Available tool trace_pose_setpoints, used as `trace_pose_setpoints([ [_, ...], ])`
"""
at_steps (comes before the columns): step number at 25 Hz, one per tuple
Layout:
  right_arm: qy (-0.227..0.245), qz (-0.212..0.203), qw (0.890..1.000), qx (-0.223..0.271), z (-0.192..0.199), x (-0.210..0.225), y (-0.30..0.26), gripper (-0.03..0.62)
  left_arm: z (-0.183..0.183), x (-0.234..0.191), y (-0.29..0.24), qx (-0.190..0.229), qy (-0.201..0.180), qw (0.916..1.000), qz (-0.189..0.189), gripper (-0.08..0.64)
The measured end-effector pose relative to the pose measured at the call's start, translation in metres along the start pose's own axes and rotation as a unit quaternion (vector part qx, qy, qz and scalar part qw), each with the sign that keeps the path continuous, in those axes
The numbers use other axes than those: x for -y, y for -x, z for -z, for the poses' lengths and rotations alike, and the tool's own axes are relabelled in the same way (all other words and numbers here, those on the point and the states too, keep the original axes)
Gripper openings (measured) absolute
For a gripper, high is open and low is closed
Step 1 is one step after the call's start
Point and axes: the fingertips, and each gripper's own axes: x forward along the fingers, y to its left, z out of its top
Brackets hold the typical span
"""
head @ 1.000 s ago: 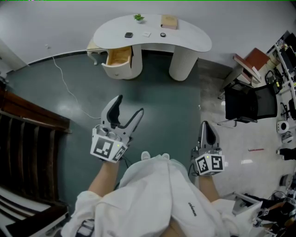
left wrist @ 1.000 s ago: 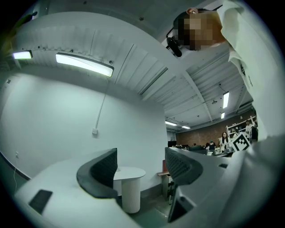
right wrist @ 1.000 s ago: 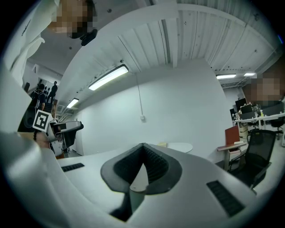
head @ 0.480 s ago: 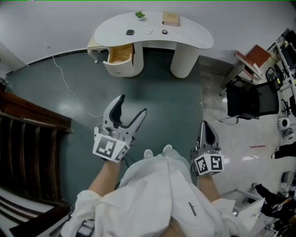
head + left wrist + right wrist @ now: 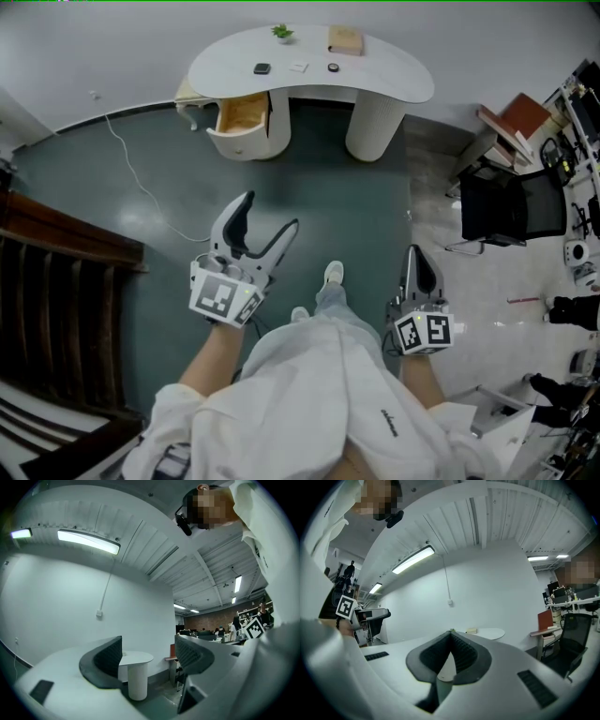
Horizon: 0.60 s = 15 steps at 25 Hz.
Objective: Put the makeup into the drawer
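**Makeup [image 5: 262, 68] lies on far table [image 5: 394, 86], drawer [image 5: 241, 114] open below**

The left gripper [image 5: 270, 212] is held low over the dark green floor, its jaws spread wide with nothing between them. The right gripper [image 5: 418, 253], beside the person's white coat [image 5: 319, 394], has its jaws pressed together at the tips and is also empty. One pale shoe [image 5: 333, 273] reaches forward between the two.

Well apart from both grippers, at the far side of the room, stands the white curved table. The makeup lies on its top: a small dark piece, with a white card [image 5: 298, 67] and a round dark piece [image 5: 332, 67] to its right. They are too small to make out further. A small plant [image 5: 281, 35] and a tan box [image 5: 344, 42] sit nearer the table's far edge. Under the table's left end the drawer stands open, showing its wooden inside. A pale cable [image 5: 141, 183] trails across the floor at left, and a black chair [image 5: 511, 211] stands at right.
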Motion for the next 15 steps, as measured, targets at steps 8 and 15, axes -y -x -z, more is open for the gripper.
trace_pose_setpoints([
  [8,-0.008,-0.010,1.000,-0.004,0.000,0.026,-0.052,0.017,0.011,-0.021,-0.052,-0.004,0.008,0.9999,-0.009,0.345],
  [15,-0.008,-0.017,1.000,-0.008,-0.007,0.061,-0.113,0.017,0.011,-0.041,-0.123,-0.017,-0.003,0.9998,-0.005,0.345],
])
